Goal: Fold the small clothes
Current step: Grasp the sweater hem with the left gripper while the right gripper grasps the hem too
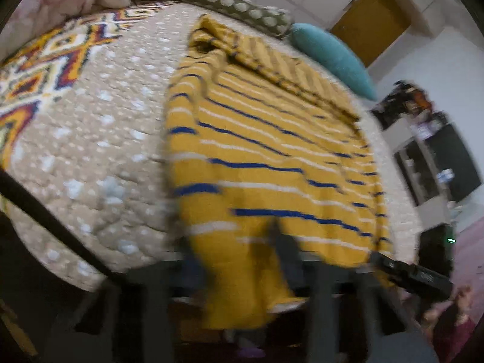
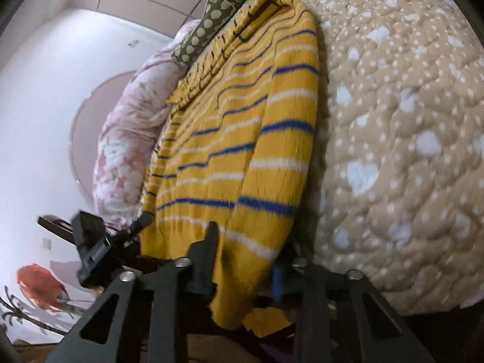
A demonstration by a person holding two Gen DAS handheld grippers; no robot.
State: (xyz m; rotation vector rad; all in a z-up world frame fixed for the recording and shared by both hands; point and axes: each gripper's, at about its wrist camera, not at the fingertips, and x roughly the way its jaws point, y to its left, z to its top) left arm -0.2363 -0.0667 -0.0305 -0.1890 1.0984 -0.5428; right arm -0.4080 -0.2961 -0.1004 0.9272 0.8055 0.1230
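Observation:
A yellow sweater [image 1: 266, 157] with blue and white stripes lies spread on the beige dotted bedspread [image 1: 99, 127], its hem toward me. My left gripper [image 1: 239, 260] is shut on the sweater's hem, cloth bunched between its fingers. In the right wrist view the same sweater [image 2: 242, 139] runs away from me, and my right gripper [image 2: 245, 257] is shut on another part of the hem. The other gripper [image 2: 93, 248] shows at the left of that view, and at the lower right of the left wrist view [image 1: 414, 275]. Both views are motion-blurred.
At the bed's far end lie a green dotted bolster [image 1: 239, 6], a teal cushion [image 1: 332, 57] and a pink floral duvet [image 2: 130, 139]. A patterned blanket [image 1: 45, 60] lies at the left. A dark shelf unit [image 1: 429, 157] and a brown door [image 1: 372, 21] stand beyond the bed.

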